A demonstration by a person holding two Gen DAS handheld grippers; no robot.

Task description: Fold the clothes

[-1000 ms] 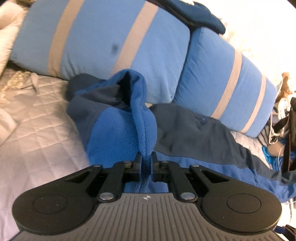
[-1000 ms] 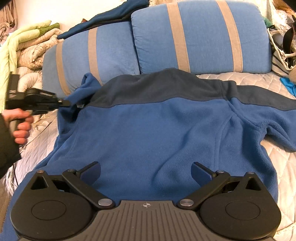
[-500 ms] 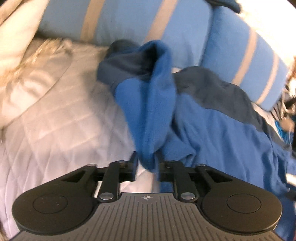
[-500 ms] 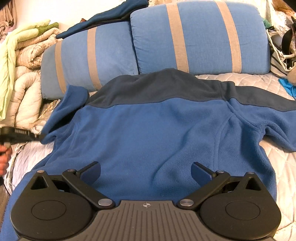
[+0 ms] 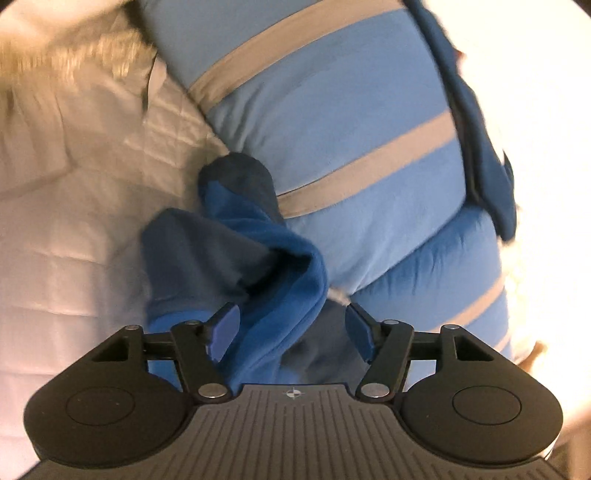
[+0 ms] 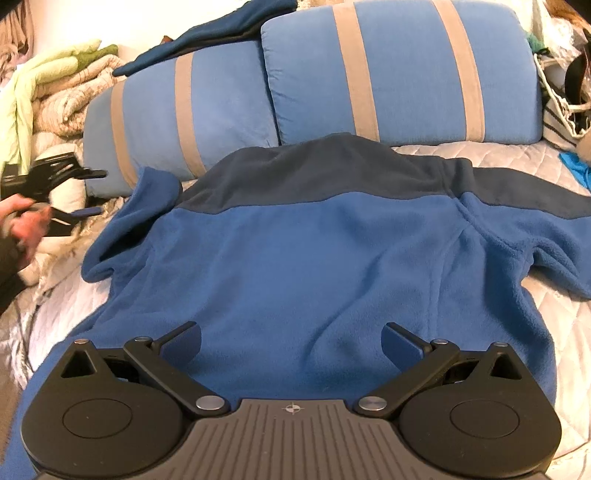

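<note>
A blue fleece jacket (image 6: pixel 314 258) with a dark navy yoke lies spread flat on the quilted bed (image 6: pixel 517 162). Its left sleeve (image 6: pixel 125 229) lies bunched by the pillows; in the left wrist view the sleeve (image 5: pixel 258 258) sits crumpled just in front of my fingers. My left gripper (image 5: pixel 291 328) is open, with sleeve cloth lying loose between the jaws; it also shows at the left edge of the right wrist view (image 6: pixel 74 192), held by a hand. My right gripper (image 6: pixel 291 339) is open and empty, hovering over the jacket's lower hem.
Two blue pillows with tan stripes (image 6: pixel 402 70) (image 6: pixel 177 122) stand behind the jacket, a dark garment (image 6: pixel 221 29) draped on top. Folded blankets (image 6: pixel 55 92) pile at the left. A striped bag (image 6: pixel 561 107) sits at the right.
My left gripper has opened and let go of the sleeve, which now lies bunched by the pillow. The left gripper has turned toward the pillows. The right gripper has not moved.
</note>
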